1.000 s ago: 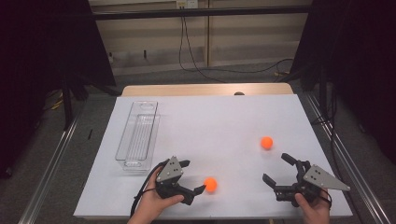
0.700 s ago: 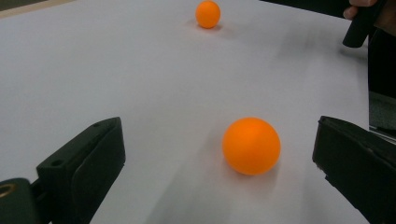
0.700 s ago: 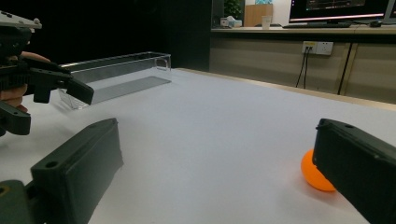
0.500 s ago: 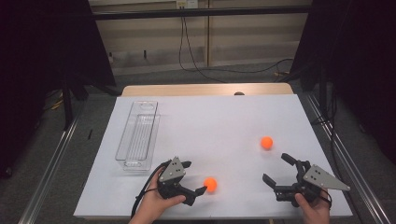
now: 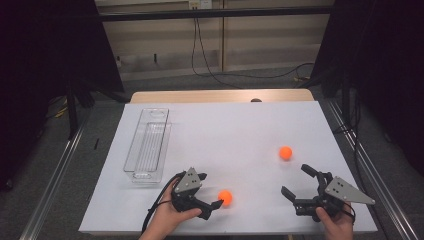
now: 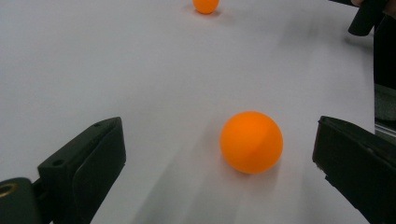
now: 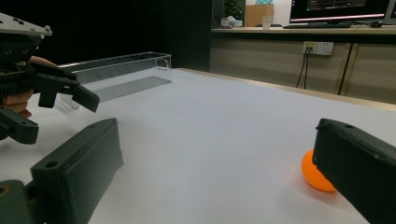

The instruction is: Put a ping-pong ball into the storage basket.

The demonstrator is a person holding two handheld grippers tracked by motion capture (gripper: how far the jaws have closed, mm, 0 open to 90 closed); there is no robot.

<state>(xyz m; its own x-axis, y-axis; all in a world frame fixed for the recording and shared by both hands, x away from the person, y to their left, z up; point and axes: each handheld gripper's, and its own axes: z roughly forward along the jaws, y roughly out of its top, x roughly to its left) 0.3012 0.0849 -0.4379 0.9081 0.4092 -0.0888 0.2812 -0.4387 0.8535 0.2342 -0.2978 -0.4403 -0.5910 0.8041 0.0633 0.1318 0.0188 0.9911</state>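
Two orange balls lie on the white table. The near ball [image 5: 225,197] [image 6: 251,142] sits just ahead of my left gripper [image 5: 210,190] [image 6: 219,136], which is open, its jaws wide on either side of the ball without touching it. The far ball [image 5: 285,152] [image 6: 205,4] [image 7: 312,174] rests ahead of my right gripper [image 5: 295,179] [image 7: 215,140], also open and holding nothing. In the right gripper view the right jaw half hides that ball. The left gripper [image 7: 42,91] also appears at the left of the right gripper view.
A clear plastic tray [image 5: 148,145] [image 7: 122,69] stands lengthwise near the table's left edge, beyond the left gripper. The white table [image 5: 225,130] ends close in front of both hands. A wooden strip runs along its far edge.
My left gripper has crept slightly to the right, toward the near ball. The balls and the right gripper have stayed put.
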